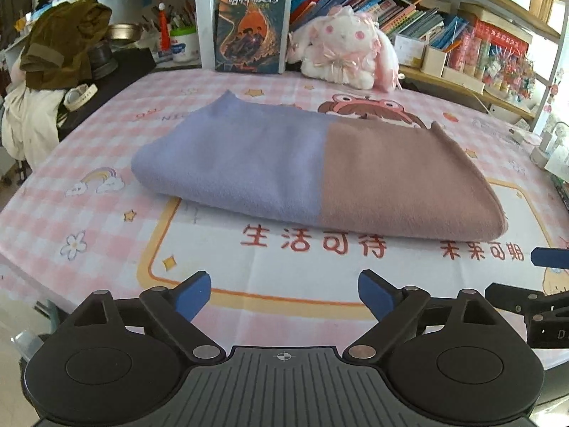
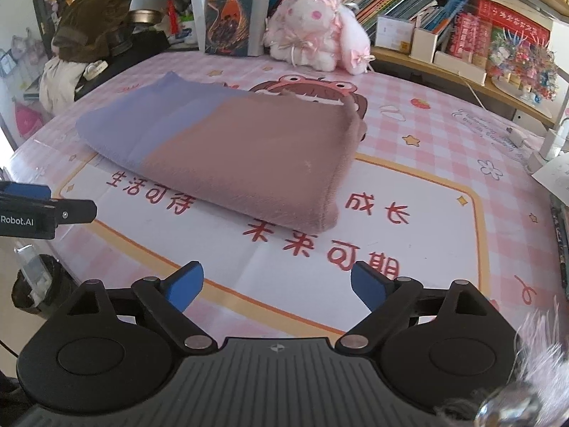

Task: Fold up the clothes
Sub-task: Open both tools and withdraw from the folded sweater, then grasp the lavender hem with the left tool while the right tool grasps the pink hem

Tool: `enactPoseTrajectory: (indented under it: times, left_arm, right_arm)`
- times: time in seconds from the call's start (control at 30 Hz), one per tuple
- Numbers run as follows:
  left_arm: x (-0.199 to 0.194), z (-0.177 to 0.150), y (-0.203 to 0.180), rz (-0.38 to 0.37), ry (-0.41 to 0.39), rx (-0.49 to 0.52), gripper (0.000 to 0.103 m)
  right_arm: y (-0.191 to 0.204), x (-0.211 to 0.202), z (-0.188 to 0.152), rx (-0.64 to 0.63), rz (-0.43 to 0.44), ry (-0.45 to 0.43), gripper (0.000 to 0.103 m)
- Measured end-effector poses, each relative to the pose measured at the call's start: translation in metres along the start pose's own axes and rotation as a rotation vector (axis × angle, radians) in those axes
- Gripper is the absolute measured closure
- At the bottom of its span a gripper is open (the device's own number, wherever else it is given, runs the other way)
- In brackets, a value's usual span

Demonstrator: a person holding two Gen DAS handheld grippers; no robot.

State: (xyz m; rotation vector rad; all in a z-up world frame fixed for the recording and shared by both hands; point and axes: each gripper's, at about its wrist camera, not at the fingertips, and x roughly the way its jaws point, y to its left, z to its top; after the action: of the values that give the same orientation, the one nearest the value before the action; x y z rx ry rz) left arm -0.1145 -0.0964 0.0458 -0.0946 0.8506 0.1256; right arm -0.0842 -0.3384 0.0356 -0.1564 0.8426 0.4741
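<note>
A folded cloth (image 1: 313, 170), lavender on its left half and dusty pink-brown on its right, lies flat on the pink checked table cover (image 1: 106, 220). It also shows in the right wrist view (image 2: 231, 149). My left gripper (image 1: 284, 293) is open and empty, held back from the cloth's near edge. My right gripper (image 2: 276, 286) is open and empty, near the cloth's near right corner. Each gripper appears at the edge of the other's view: the right gripper (image 1: 547, 259) and the left gripper (image 2: 46, 203).
A plush rabbit (image 1: 345, 49) and an upright book (image 1: 250, 25) stand at the table's back by shelves of books (image 1: 409, 10). A brown garment (image 1: 67, 42) is heaped at the back left. A white device (image 2: 551, 142) sits at the right edge.
</note>
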Motion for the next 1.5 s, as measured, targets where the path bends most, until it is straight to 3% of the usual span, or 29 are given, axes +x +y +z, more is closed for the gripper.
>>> enactPoseTrajectory:
  times: [0.37, 0.53, 0.67, 0.73, 0.83, 0.93, 1.03, 1.1, 1.3, 1.4, 1.5]
  left_arm:
    - [0.023, 0.015, 0.029, -0.092, 0.039, -0.028, 0.010]
    - [0.037, 0.026, 0.052, -0.153, 0.091, -0.104, 0.010]
    - [0.047, 0.034, 0.059, -0.129, 0.136, -0.084, 0.010]
    - [0.052, 0.036, 0.065, -0.172, 0.152, -0.097, 0.010]
    - [0.058, 0.039, 0.081, -0.225, 0.158, -0.196, 0.011]
    - [0.067, 0.041, 0.107, -0.295, 0.150, -0.379, 0.013]
    - [0.079, 0.039, 0.131, -0.362, 0.140, -0.580, 0.022]
    - [0.087, 0.037, 0.143, -0.388, 0.137, -0.689, 0.029]
    - [0.111, 0.027, 0.176, -0.439, 0.101, -0.972, 0.033]
    - [0.122, 0.021, 0.189, -0.464, 0.091, -1.086, 0.047]
    - [0.132, 0.020, 0.197, -0.488, 0.093, -1.148, 0.053]
  right_arm:
    - [0.015, 0.006, 0.008, 0.058, -0.083, 0.022, 0.011]
    - [0.022, 0.009, 0.012, 0.073, -0.115, 0.023, 0.011]
    - [0.027, 0.009, 0.017, 0.090, -0.156, -0.002, 0.011]
    - [0.030, 0.009, 0.021, 0.096, -0.169, -0.017, 0.011]
    - [0.035, 0.011, 0.026, 0.102, -0.183, -0.023, 0.011]
    - [0.039, 0.014, 0.031, 0.104, -0.198, -0.020, 0.011]
    - [0.043, 0.017, 0.036, 0.108, -0.219, -0.024, 0.011]
    - [0.044, 0.018, 0.039, 0.115, -0.234, -0.026, 0.011]
    - [0.040, 0.019, 0.044, 0.160, -0.285, -0.020, 0.011]
    - [0.035, 0.020, 0.045, 0.194, -0.308, -0.010, 0.011]
    - [0.029, 0.021, 0.048, 0.236, -0.336, -0.010, 0.011]
